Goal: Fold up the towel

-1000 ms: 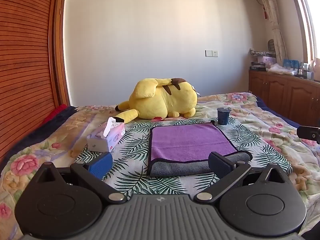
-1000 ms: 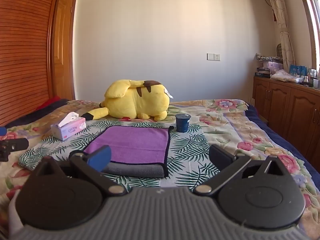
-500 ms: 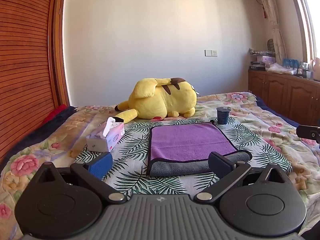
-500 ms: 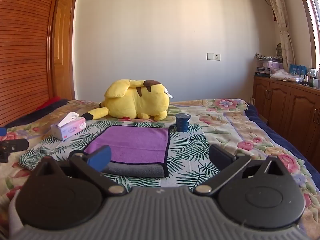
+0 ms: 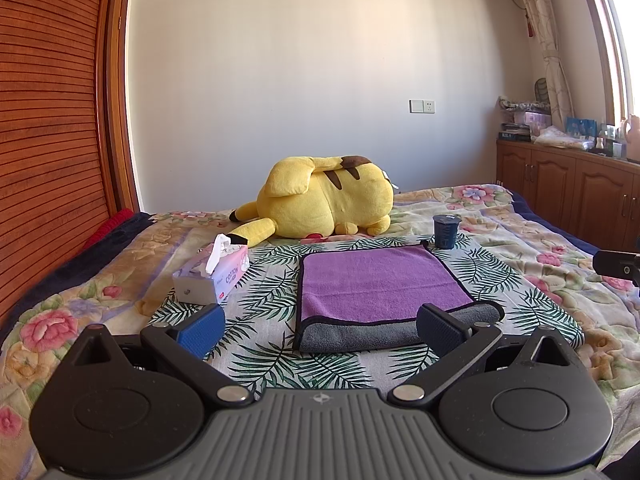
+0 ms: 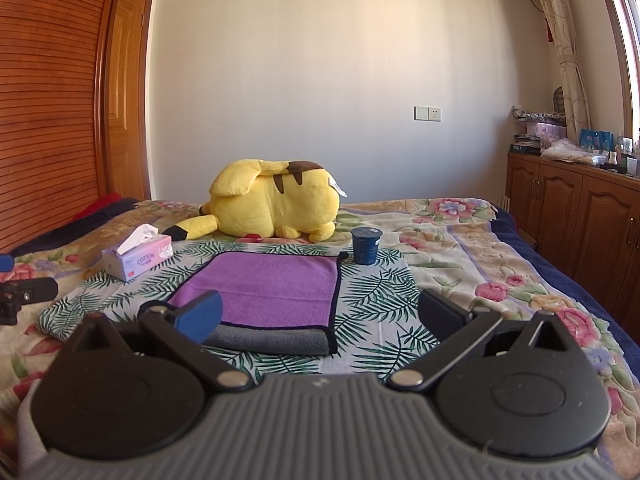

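Note:
A purple towel point(image 5: 380, 280) with a grey underside lies flat on a leaf-print cloth on the bed; its near edge is folded so the grey side shows. It also shows in the right wrist view point(image 6: 276, 286). My left gripper point(image 5: 320, 330) is open and empty, held just short of the towel's near edge. My right gripper point(image 6: 320, 316) is open and empty, before the towel's near right corner. Each gripper's tip shows at the edge of the other's view.
A tissue box point(image 5: 212, 274) sits left of the towel. A dark blue cup point(image 5: 446, 231) stands at the towel's far right corner. A yellow plush toy point(image 5: 324, 202) lies behind. A wooden wardrobe is on the left, cabinets point(image 6: 576, 216) on the right.

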Demonstrator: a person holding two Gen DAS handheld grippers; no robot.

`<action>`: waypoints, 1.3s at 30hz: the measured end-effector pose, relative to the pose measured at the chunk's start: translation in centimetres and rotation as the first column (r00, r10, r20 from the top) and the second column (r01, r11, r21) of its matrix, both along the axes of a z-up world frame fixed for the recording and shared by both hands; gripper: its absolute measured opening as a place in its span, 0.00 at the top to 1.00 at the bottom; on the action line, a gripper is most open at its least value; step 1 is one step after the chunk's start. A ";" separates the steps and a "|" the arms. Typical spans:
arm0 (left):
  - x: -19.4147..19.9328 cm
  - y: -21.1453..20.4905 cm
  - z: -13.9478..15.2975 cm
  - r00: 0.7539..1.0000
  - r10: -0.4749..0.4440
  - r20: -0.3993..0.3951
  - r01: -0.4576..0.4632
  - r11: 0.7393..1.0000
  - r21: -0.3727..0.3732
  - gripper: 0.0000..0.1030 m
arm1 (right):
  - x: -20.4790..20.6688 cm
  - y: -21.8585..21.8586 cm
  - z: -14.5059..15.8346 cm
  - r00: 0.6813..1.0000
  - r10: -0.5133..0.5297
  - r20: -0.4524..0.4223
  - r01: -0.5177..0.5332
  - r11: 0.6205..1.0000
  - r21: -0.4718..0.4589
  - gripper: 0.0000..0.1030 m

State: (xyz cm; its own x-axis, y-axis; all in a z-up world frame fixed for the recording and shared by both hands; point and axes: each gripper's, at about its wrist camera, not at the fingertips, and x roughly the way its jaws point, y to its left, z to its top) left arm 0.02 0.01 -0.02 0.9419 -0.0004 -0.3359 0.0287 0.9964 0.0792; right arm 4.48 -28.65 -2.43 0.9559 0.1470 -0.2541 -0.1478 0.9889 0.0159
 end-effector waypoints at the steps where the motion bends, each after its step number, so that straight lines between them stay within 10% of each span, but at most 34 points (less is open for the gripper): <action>1: 0.0 0.0 0.0 1.000 0.000 0.000 0.000 1.000 0.000 0.16 | 0.0 0.0 0.0 1.000 0.001 0.001 -0.001 1.000 0.000 0.00; 39: 0.0 0.0 0.0 1.000 0.000 0.000 0.000 1.000 0.002 0.16 | 0.0 0.2 0.1 1.000 0.003 0.002 -0.003 1.000 -0.002 0.00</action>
State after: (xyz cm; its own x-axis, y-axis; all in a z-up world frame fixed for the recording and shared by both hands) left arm 0.03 0.00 -0.02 0.9420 0.0003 -0.3357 0.0288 0.9963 0.0815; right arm 4.50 -28.47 -2.31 0.9560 0.1495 -0.2523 -0.1510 0.9884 0.0136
